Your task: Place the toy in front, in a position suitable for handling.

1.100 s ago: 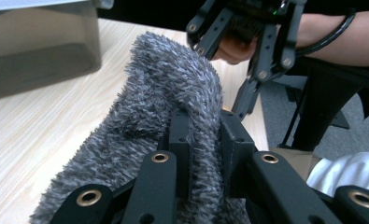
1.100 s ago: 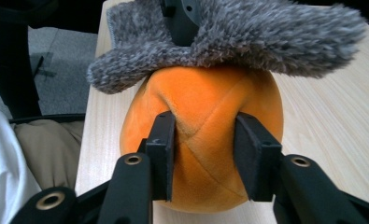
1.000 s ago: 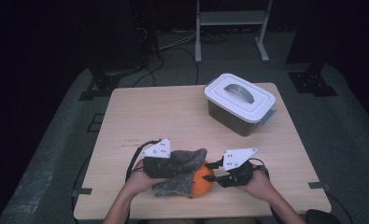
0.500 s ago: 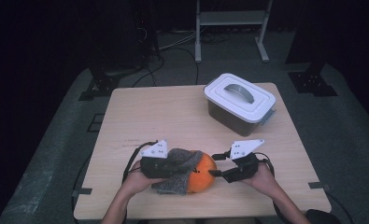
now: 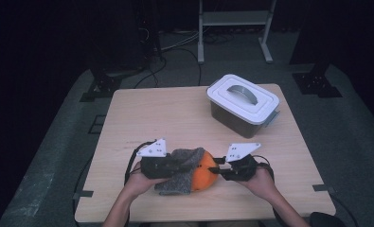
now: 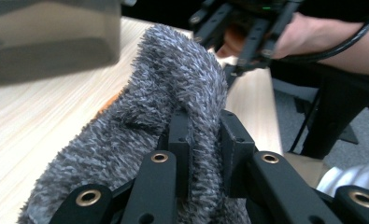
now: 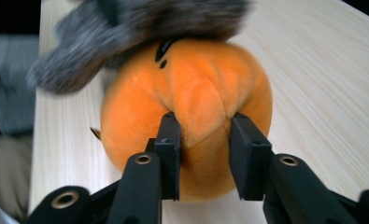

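Observation:
A round orange plush toy (image 5: 205, 174) lies near the table's front edge, half inside a grey fuzzy cover (image 5: 177, 182). My left gripper (image 5: 179, 165) is shut on a fold of the grey cover (image 6: 173, 70), which bulges up between its pads (image 6: 180, 140). From the right, my right gripper (image 5: 214, 169) has just been closing on the orange plush (image 7: 187, 93). Its pads (image 7: 170, 140) press a ridge of the soft body between them. In the right gripper view the grey cover (image 7: 140, 18) drapes over the toy's far side. In the left gripper view the right gripper (image 6: 240, 51) shows beyond the cover.
A clear storage box with a white handled lid (image 5: 244, 101) stands at the back right of the wooden table (image 5: 165, 118). The same box (image 6: 51, 42) is blurred in the left gripper view. A metal stand and cables are on the floor behind the table.
The right gripper drew back a little to the right with wider jaws, then returned and closed on the orange plush. More orange shows beyond the grey cover than a second ago.

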The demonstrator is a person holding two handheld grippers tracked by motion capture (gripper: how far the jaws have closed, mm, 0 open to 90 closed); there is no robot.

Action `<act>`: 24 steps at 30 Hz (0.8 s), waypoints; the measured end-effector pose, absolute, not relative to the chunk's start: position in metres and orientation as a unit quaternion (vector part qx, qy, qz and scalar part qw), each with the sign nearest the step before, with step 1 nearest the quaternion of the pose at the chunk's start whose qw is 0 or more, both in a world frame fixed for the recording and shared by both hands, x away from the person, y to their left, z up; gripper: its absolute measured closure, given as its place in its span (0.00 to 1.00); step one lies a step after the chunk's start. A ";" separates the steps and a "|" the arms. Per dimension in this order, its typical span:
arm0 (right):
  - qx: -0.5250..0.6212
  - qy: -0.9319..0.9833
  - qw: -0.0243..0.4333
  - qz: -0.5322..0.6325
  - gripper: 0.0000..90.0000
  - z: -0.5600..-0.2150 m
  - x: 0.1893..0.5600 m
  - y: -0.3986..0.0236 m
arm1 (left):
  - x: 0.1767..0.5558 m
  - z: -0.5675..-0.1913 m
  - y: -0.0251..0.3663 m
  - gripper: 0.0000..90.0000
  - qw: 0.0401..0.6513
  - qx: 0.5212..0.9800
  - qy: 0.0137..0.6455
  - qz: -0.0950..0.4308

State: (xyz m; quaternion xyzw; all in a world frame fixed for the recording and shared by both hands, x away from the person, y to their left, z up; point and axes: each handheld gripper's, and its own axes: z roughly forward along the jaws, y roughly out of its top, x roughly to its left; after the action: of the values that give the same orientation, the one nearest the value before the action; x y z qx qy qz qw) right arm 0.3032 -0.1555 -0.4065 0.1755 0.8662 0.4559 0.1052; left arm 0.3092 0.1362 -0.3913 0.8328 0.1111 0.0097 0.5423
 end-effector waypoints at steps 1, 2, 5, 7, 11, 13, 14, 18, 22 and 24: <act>0.201 0.856 0.091 0.468 0.75 -0.404 0.305 -0.158 | 0.306 -0.389 0.132 0.86 0.544 0.833 0.101 0.008; 0.201 0.856 0.091 0.468 0.75 -0.404 0.305 -0.158 | 0.306 -0.389 0.132 0.86 0.544 0.833 0.101 0.008; 0.210 0.854 0.077 0.469 0.75 -0.405 0.305 -0.157 | 0.305 -0.394 0.125 0.86 0.517 0.850 0.098 0.017; 0.209 0.858 0.077 0.463 0.75 -0.405 0.303 -0.155 | 0.307 -0.402 0.124 0.86 0.494 0.863 0.103 0.036; 0.194 0.867 0.067 0.454 0.71 -0.405 0.301 -0.154 | 0.315 -0.406 0.137 0.86 0.498 0.857 0.128 0.039; 0.173 0.869 0.070 0.458 0.66 -0.403 0.300 -0.154 | 0.315 -0.407 0.139 0.86 0.497 0.856 0.132 0.041; 0.173 0.869 0.070 0.458 0.66 -0.403 0.300 -0.154 | 0.315 -0.407 0.139 0.86 0.497 0.856 0.132 0.041; 0.150 0.869 0.095 0.463 0.58 -0.403 0.302 -0.155 | 0.315 -0.406 0.137 0.86 0.496 0.857 0.133 0.042; 0.158 0.864 0.100 0.467 0.61 -0.406 0.300 -0.152 | 0.314 -0.404 0.135 0.86 0.506 0.853 0.127 0.029; 0.166 0.860 0.102 0.473 0.64 -0.407 0.300 -0.150 | 0.311 -0.401 0.130 0.86 0.514 0.849 0.118 0.023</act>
State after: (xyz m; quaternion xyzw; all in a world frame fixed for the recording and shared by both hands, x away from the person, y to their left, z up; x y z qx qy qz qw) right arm 0.3002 -0.1495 -0.4066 0.1658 0.8596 0.4726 0.1016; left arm 0.3106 0.1300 -0.4006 0.8492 0.1177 0.0235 0.5142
